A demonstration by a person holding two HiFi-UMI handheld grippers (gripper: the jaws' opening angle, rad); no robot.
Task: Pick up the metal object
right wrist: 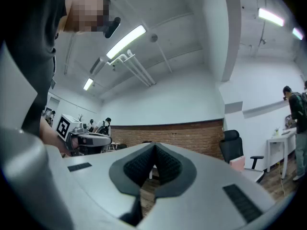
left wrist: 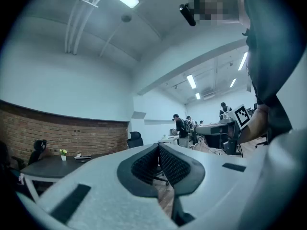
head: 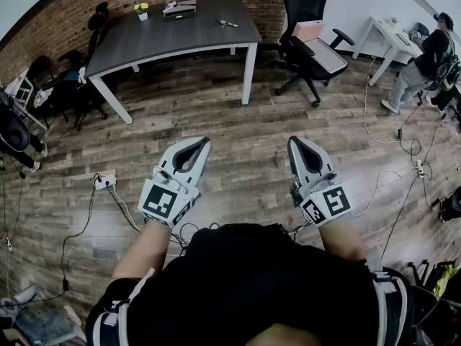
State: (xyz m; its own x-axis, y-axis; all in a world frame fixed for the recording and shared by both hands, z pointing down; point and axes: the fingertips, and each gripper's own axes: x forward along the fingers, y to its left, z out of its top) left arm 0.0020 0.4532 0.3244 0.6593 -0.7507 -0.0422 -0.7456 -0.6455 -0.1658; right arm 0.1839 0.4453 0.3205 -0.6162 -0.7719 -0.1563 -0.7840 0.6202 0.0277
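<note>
The left gripper [head: 204, 142] and the right gripper [head: 293, 140] hang side by side over the wood floor [head: 245, 132], jaws together and empty. Well ahead stands a dark table [head: 166, 42] against a brick wall [head: 79, 2]. On the table are a small metal object [head: 227, 23], a flower pot [head: 142, 11] and a dark tray [head: 179, 9]. A black office chair [head: 311, 45] stands to its right.

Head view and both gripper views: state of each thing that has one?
left gripper: shut, nothing between the jaws.
right gripper: shut, nothing between the jaws.
metal object: lying flat on the table, untouched.
flower pot: upright on the table.
office chair: nobody seated, pink box on it.
</note>
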